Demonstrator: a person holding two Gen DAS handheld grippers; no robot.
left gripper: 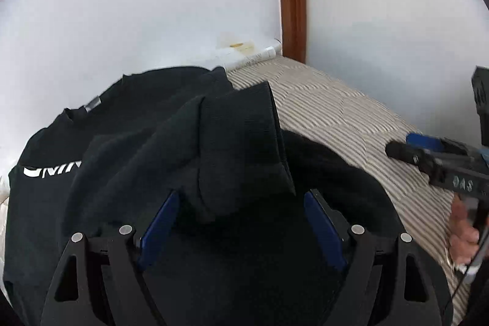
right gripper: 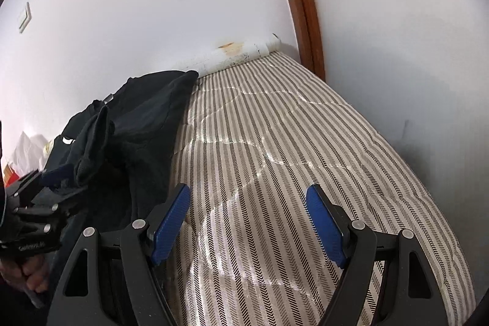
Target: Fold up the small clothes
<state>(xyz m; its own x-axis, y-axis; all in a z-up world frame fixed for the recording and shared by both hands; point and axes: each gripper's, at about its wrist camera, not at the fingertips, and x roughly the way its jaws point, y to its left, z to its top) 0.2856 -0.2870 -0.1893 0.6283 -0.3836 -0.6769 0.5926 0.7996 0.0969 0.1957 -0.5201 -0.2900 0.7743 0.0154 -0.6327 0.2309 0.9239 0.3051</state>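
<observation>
A black sweatshirt [left gripper: 137, 124] with white lettering lies on a striped mattress [left gripper: 351, 118], against the wall. One sleeve with its ribbed cuff [left gripper: 244, 124] is folded over the body. That sleeve sits between the wide jaws of my left gripper [left gripper: 241, 194], and the blue pads do not press on it. In the right wrist view the sweatshirt [right gripper: 146, 118] is at the left, with the left gripper [right gripper: 45, 179] at the bunched sleeve [right gripper: 91, 139]. My right gripper [right gripper: 247, 188] stands open over bare mattress [right gripper: 275, 142], right of the garment, with nothing between its fingers. It also shows at the right edge as the right gripper [left gripper: 428, 155].
A white wall runs behind the mattress, with a brown wooden frame [right gripper: 305, 5] in the corner. A stained white ledge [right gripper: 238, 51] lies along the wall at the mattress head. White crumpled things [right gripper: 27, 145] sit at the far left. A person's hand [left gripper: 461, 234] holds the right gripper.
</observation>
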